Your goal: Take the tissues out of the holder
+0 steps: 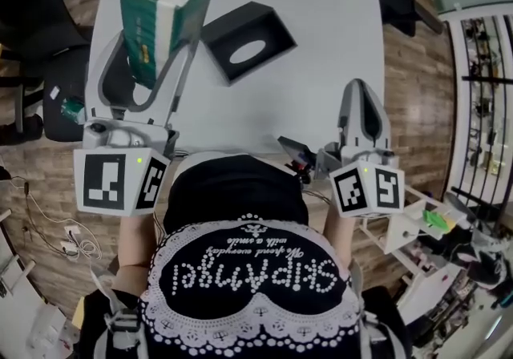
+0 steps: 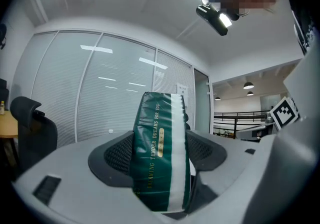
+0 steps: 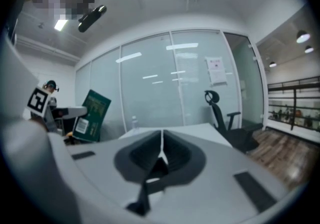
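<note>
While left claw (image 1: 156,53) pinches the green tissue pack (image 1: 168,13) (black holder (image 1: 248,41) beside), right claw (image 1: 359,89) pressed together

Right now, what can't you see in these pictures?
- Inside of the holder: in the head view, its own walls hide it.
- Barcode label on the tissue pack: too small in the right gripper view.
- Part of the table near edge: in the head view, the person covers it.

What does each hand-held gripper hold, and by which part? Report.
The left hand-held gripper clamps the green tissue pack by its opposite sides, near one end. The right hand-held gripper is shut, empty.
</note>
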`<action>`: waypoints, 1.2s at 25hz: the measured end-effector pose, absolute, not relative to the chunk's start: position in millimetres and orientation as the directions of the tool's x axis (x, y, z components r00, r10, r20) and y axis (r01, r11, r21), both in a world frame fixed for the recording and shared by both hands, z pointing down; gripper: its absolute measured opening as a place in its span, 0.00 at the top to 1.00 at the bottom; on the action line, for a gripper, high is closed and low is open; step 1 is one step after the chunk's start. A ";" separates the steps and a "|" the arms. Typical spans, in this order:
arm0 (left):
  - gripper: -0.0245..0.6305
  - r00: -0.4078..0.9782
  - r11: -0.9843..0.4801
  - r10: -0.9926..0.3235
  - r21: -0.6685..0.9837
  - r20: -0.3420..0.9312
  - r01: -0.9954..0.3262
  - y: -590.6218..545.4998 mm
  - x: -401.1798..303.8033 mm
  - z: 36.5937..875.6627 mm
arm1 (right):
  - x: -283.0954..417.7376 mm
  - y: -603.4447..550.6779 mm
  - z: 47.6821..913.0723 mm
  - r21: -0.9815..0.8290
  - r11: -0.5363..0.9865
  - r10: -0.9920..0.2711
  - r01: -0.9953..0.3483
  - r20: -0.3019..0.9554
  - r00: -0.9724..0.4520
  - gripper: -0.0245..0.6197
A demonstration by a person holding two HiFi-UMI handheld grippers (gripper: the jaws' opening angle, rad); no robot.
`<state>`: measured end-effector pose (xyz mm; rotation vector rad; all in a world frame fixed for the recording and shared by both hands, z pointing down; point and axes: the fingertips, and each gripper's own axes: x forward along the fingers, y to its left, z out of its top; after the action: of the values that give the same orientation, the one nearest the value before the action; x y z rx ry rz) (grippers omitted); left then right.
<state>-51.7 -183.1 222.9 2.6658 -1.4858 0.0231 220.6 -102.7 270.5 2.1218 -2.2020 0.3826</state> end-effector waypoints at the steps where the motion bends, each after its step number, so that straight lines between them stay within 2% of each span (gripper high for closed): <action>1: 0.44 0.526 -0.522 -0.849 0.067 0.057 -0.850 -179.4 -53.2 224.4 | 220.3 -103.3 268.6 -0.138 0.022 -0.977 -0.990 0.208 -0.051 0.91; 30: 0.44 0.466 -0.453 -0.869 0.109 0.170 -0.885 -129.2 -80.9 278.5 | 214.9 -92.1 272.8 -0.152 0.032 -0.975 -0.988 0.211 -0.064 0.91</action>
<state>-80.9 -129.2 278.5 2.5295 -1.5304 0.1335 214.9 -92.1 272.8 2.1153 -2.2216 0.3987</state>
